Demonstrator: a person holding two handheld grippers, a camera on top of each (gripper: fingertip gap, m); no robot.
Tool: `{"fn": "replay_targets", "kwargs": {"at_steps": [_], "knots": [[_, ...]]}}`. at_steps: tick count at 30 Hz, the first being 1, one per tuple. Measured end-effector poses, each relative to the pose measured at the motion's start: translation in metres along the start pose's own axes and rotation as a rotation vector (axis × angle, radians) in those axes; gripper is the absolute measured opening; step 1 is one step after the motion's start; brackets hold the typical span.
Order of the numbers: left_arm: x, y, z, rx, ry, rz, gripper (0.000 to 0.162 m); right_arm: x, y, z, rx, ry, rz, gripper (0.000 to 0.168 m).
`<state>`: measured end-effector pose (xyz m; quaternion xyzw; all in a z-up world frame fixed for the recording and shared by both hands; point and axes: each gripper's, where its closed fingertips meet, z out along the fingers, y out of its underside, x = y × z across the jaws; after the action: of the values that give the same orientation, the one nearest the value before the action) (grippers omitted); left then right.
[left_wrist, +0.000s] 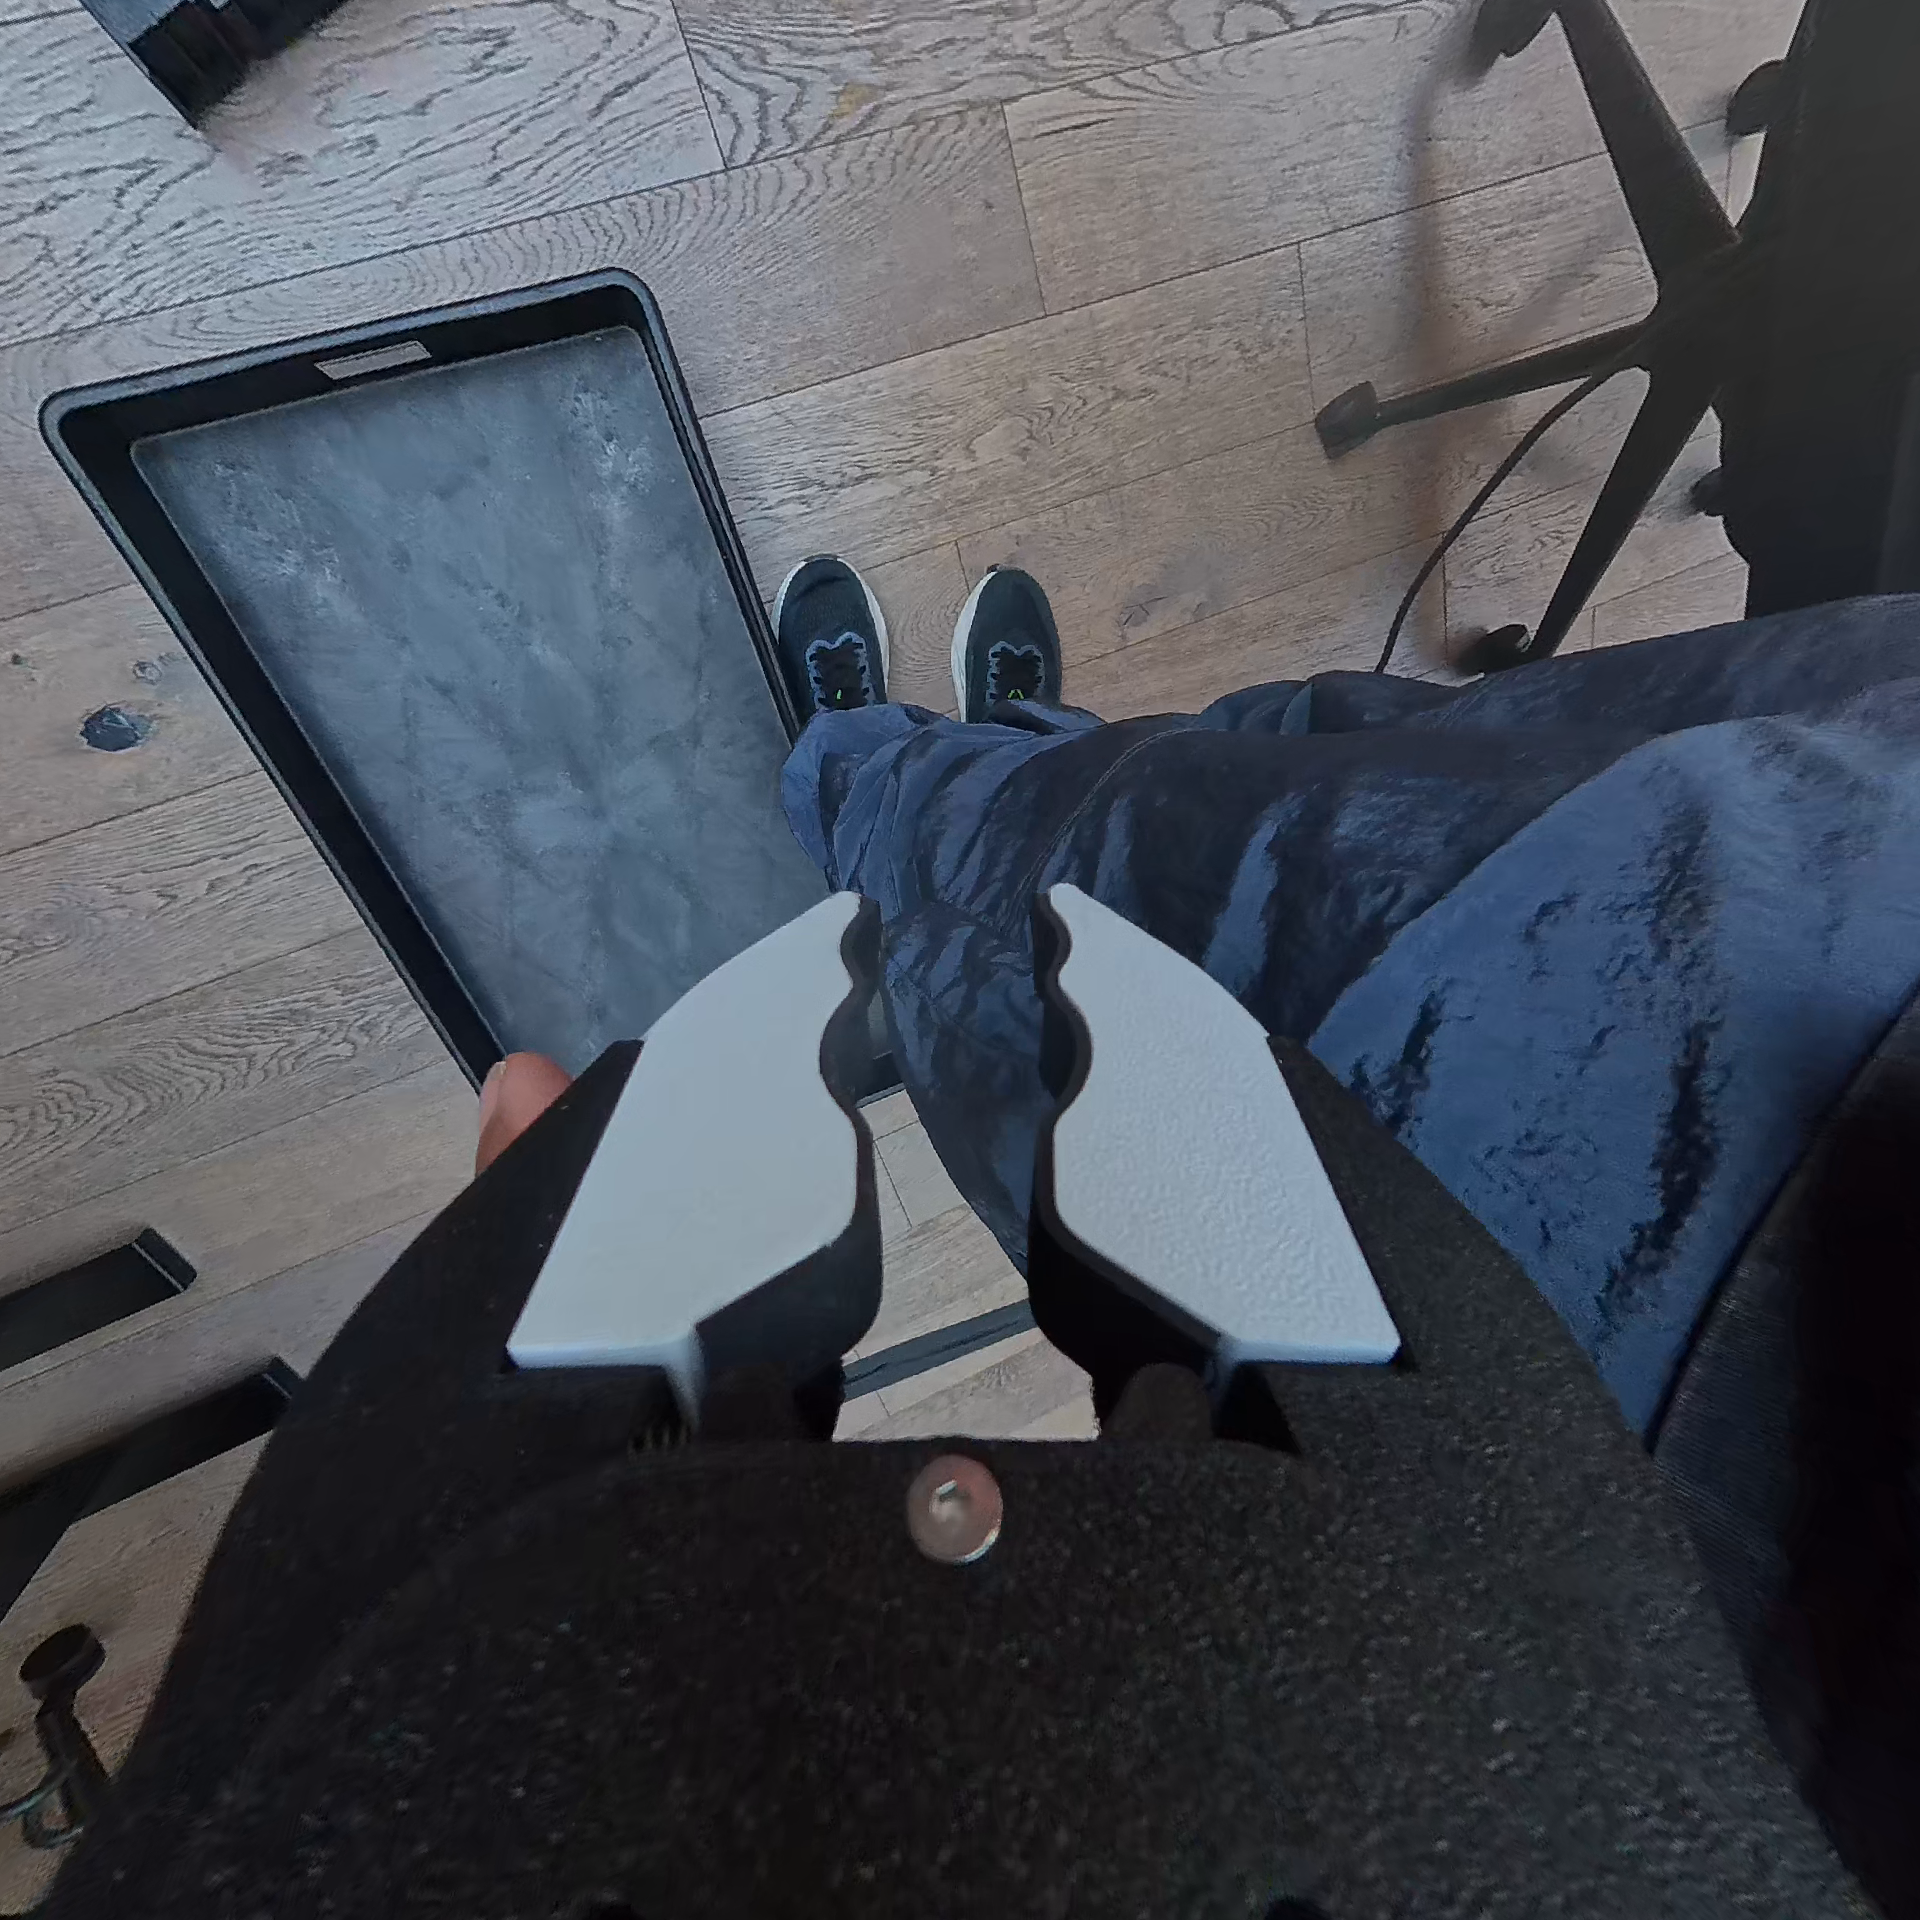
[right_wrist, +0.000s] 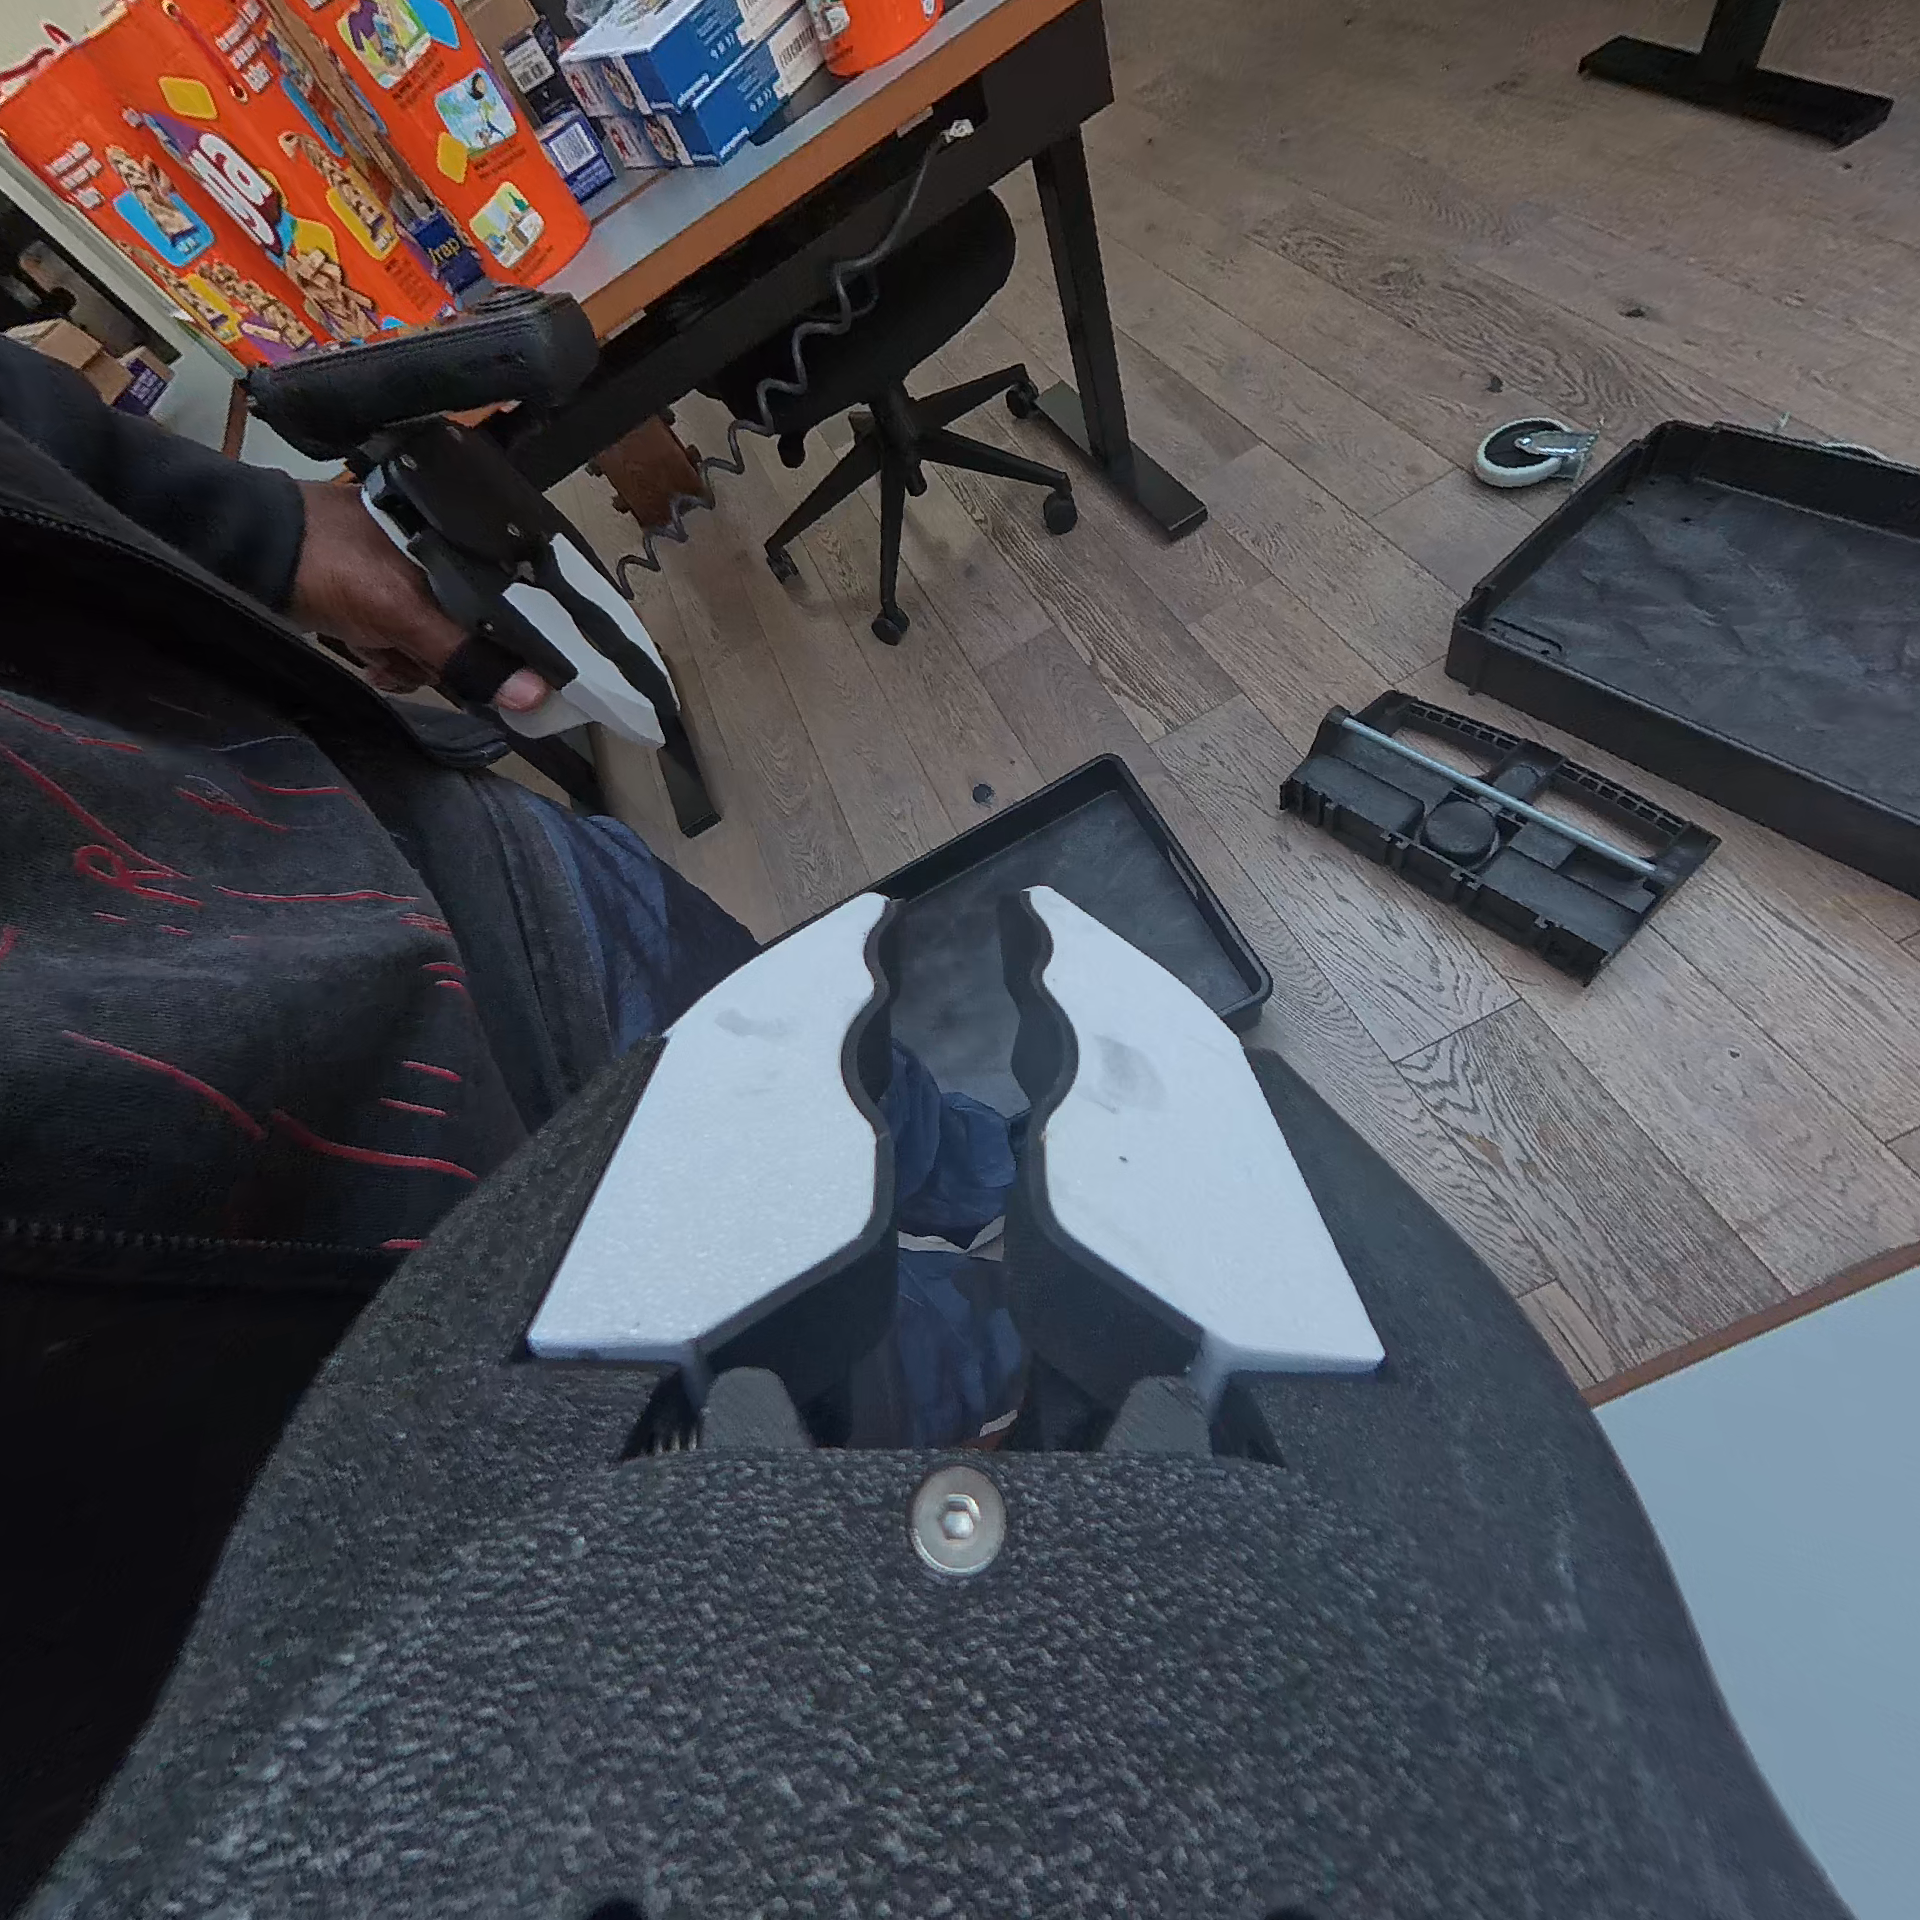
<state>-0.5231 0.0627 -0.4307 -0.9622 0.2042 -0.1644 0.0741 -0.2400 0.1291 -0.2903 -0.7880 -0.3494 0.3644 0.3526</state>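
My left gripper (left_wrist: 954, 906) is open and empty. It hangs over the lap of a seated person in dark blue trousers (left_wrist: 1403, 883), pointing down at the wooden floor. A shallow black tray (left_wrist: 94, 436) with a grey felt bottom lies on the floor just left of the person's black shoes (left_wrist: 831, 634). My right gripper (right_wrist: 958, 904) is open and empty, held above the same lap, with that tray (right_wrist: 1236, 977) beyond its tips. The left gripper (right_wrist: 613, 686) also shows in the right wrist view, held in a hand at the left.
A second, larger black tray (right_wrist: 1475, 623) lies on the floor at right, with a black ribbed plastic part with a metal rod (right_wrist: 1496, 831) and a loose caster wheel (right_wrist: 1532, 452) near it. A desk (right_wrist: 1081, 312) carries orange and blue boxes. Office chair bases (right_wrist: 904, 457) (left_wrist: 1600, 343) stand nearby. A grey tabletop corner (right_wrist: 1787, 1455) sits at lower right. Some 35 cm of space lies between my two pairs of fingers.
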Motion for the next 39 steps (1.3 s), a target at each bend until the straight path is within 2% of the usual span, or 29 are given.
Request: {"fn": "replay_targets", "kwargs": {"at_steps": [15,28,34,39], "knots": [[-0.015,0.008,-0.010,0.010,-0.016,-0.041,0.029,0.002,-0.019,0.023,-0.013,-0.047,-0.053,0.019],[-0.054,-0.027,-0.017,0.054,-0.010,-0.022,0.031,0.012,-0.029,0.041,-0.037,-0.008,-0.059,0.019],[-0.100,-0.048,-0.026,0.054,0.004,0.018,0.032,0.017,-0.052,0.074,-0.037,0.034,-0.061,0.019],[-0.164,-0.061,-0.039,0.057,0.027,0.068,0.033,0.021,-0.078,0.135,-0.053,0.064,-0.064,0.019]]}}
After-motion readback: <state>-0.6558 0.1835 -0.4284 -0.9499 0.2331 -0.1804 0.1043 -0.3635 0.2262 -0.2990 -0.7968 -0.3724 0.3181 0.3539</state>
